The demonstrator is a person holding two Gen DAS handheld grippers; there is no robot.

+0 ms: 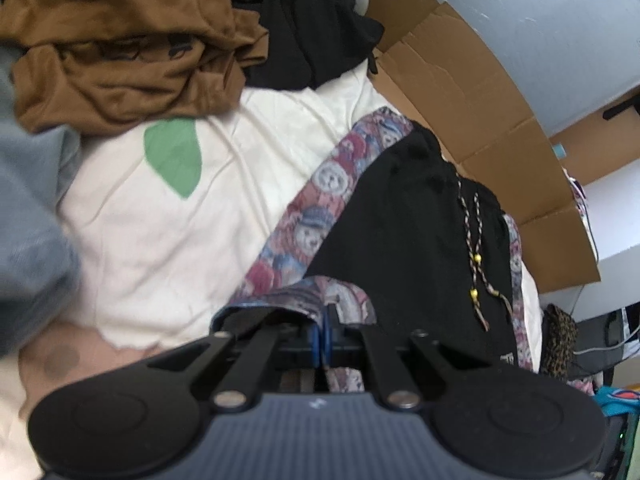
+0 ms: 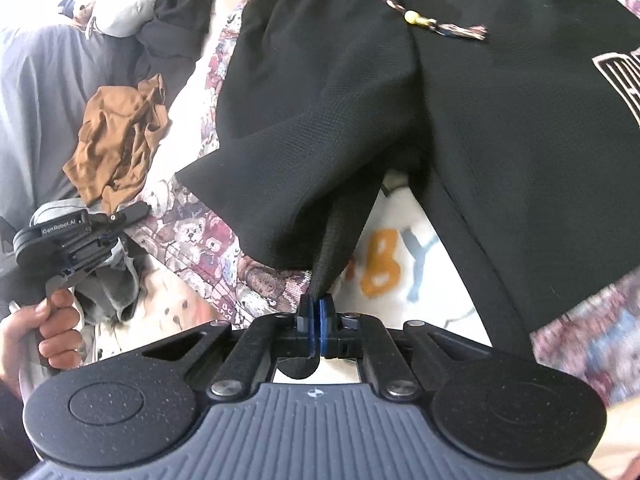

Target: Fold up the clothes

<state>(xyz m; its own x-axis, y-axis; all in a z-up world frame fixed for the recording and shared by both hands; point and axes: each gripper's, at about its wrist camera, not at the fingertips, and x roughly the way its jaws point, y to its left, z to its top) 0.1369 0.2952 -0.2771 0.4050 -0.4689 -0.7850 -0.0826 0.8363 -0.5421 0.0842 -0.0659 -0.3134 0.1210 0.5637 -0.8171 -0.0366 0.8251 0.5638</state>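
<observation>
Black shorts (image 2: 500, 128) with a braided, yellow-beaded drawstring (image 2: 416, 20) lie spread on the bed, bordered by teddy-bear patterned fabric (image 2: 192, 236). My right gripper (image 2: 318, 314) is shut on the hem of one shorts leg, which rises in a taut fold from the pads. In the left wrist view the shorts (image 1: 404, 220) lie ahead, and my left gripper (image 1: 322, 336) is shut on a lifted edge of the bear-patterned fabric (image 1: 316, 208). The right wrist view also shows the left gripper (image 2: 134, 212) at far left, held by a hand (image 2: 36, 328).
A crumpled brown garment (image 1: 120, 48) and a black garment (image 1: 304, 24) lie at the far side of the white sheet (image 1: 168, 232). Flattened cardboard (image 1: 472, 92) lines the right edge. A grey-blue garment (image 1: 28, 216) sits at left.
</observation>
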